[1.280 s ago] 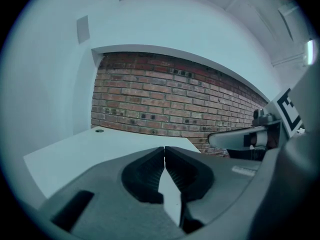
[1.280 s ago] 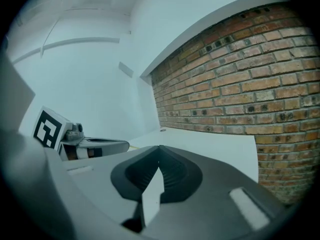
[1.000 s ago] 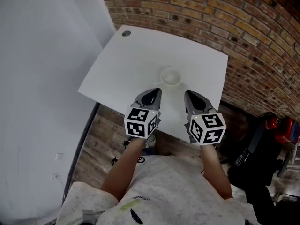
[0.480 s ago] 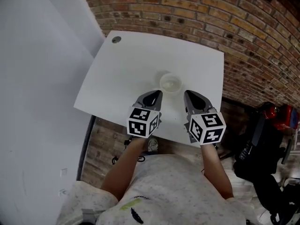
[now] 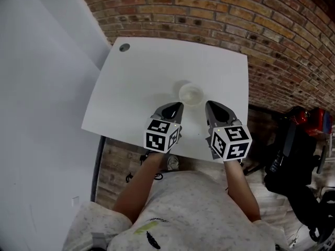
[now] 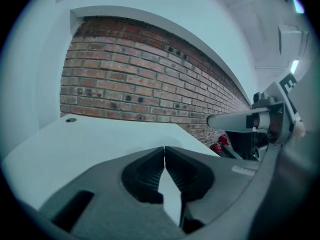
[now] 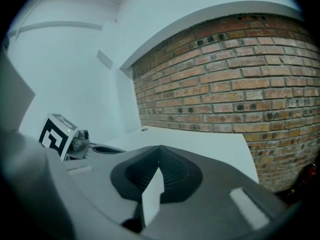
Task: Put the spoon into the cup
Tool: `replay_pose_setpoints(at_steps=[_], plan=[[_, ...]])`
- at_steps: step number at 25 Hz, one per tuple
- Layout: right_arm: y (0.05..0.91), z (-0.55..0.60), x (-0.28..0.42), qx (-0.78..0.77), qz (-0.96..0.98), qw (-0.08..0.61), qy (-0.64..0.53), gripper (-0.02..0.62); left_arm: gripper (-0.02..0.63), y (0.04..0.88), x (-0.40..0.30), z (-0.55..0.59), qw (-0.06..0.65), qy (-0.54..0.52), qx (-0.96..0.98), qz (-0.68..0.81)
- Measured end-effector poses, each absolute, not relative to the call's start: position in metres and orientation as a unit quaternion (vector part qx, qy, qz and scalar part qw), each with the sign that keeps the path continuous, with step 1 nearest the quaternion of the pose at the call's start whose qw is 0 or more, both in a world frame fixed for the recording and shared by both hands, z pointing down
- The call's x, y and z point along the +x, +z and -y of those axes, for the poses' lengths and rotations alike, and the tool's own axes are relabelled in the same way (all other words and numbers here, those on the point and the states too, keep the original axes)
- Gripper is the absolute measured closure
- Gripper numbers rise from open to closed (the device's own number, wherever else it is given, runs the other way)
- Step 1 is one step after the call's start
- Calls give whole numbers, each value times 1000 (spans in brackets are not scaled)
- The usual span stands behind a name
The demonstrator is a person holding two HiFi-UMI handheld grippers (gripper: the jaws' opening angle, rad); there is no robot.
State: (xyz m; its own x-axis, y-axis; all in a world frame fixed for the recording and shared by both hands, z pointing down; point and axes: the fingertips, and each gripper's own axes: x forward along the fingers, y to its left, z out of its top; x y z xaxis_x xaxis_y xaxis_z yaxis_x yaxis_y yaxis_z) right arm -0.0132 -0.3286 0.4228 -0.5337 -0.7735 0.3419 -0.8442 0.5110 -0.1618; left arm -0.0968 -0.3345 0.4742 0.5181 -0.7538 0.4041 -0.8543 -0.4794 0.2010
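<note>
the cup sits nearer the tips of both claws than a second ago, on the white table just ahead of them and between them. the left gripper and right gripper hover side by side, each with jaws pressed together on nothing.

- My left gripper points forward, away from my torso, and its fingers are pressed together tip to tip.
- My right gripper is just beside it at the same height, fingers likewise meeting at the tips.
- The two grippers lean slightly towards each other at the front, close but apart.
- The left marker cube and right marker cube sit at the rear.
- My left forearm and right forearm are bare, reaching forward from my torso.
</note>
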Motion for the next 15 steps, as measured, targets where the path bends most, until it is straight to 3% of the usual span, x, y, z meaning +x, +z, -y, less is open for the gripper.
replay_pose_setpoints(at_steps=[15], plan=[[428,327,-14,510,835,123,164,584,600,484,-94,350,199,160,869,423]])
